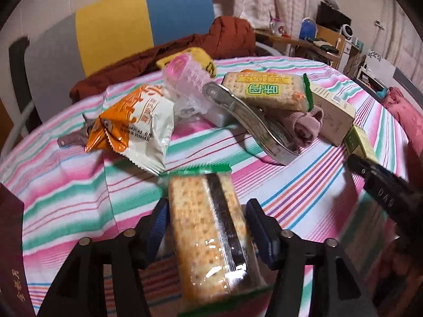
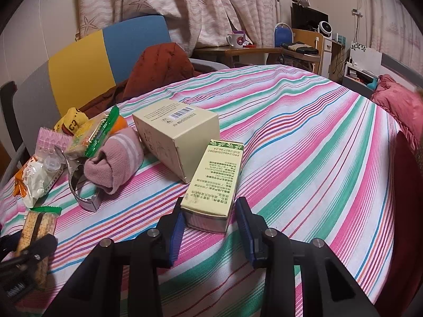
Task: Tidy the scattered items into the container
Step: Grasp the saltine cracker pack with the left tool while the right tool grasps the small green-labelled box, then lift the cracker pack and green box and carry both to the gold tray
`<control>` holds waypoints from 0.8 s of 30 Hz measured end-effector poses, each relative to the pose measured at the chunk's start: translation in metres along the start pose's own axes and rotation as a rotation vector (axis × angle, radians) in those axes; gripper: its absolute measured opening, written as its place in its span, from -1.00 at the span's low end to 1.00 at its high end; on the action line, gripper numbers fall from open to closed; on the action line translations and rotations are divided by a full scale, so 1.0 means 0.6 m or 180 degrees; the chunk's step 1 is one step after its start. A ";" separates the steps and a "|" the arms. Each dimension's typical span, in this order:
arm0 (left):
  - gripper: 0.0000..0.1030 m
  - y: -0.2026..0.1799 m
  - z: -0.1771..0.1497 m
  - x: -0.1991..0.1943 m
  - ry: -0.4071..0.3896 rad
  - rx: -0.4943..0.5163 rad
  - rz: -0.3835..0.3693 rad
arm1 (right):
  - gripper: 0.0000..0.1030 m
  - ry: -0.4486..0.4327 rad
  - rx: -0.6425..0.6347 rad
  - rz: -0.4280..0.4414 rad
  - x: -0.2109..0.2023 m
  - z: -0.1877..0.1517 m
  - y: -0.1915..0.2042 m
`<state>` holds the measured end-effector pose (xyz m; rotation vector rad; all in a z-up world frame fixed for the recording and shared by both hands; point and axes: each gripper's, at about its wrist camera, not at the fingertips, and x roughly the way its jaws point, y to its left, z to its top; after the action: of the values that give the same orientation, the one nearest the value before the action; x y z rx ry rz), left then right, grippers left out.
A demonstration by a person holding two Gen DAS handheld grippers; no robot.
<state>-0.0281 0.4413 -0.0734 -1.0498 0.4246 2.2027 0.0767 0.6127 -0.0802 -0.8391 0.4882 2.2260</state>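
A cracker pack [image 1: 208, 235] lies lengthwise between the spread blue pads of the left gripper [image 1: 208, 227], a gap showing at each side of the wrapper, so the jaws stand open around it on the striped cloth [image 1: 304, 185] that covers the table. In the right wrist view, the right gripper [image 2: 210, 227] brackets the near end of a slim green-printed box [image 2: 214, 185]; its left pad meets the box edge while a sliver of space shows at the right pad, so whether it truly clamps the box cannot be told. Just beyond that box sits a larger cream carton [image 2: 179, 137], tipped on its side and touching it. Farther left, a rolled pink sock [image 2: 116, 158] rests against a curved metal tool [image 1: 253, 124], with a second cracker pack [image 1: 269, 89] propped on top. An orange-and-white snack bag [image 1: 134, 124] and a clear pink-capped plastic item [image 1: 185, 82] lie nearby. Behind the table stand a yellow-and-blue chair back [image 2: 105, 55] draped with a rust-brown jacket [image 2: 161, 66]. No container can be made out in either view.
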 end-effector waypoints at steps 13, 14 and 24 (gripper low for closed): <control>0.08 0.019 -0.007 -0.005 -0.0064 -0.0072 -0.0139 | -0.36 -0.0044 0.0010 0.0024 -0.007 -0.004 -0.001; 0.01 0.021 -0.009 -0.007 -0.0077 -0.0087 -0.0149 | -0.37 -0.0049 0.0006 0.0031 -0.009 -0.006 -0.001; -0.05 0.045 -0.042 -0.040 -0.0133 -0.0265 -0.0406 | -0.41 -0.0050 0.0029 0.0223 -0.064 -0.051 -0.003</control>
<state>-0.0210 0.3981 -0.0699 -1.0432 0.2423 2.1400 0.1119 0.5789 -0.0759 -0.8105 0.5270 2.2909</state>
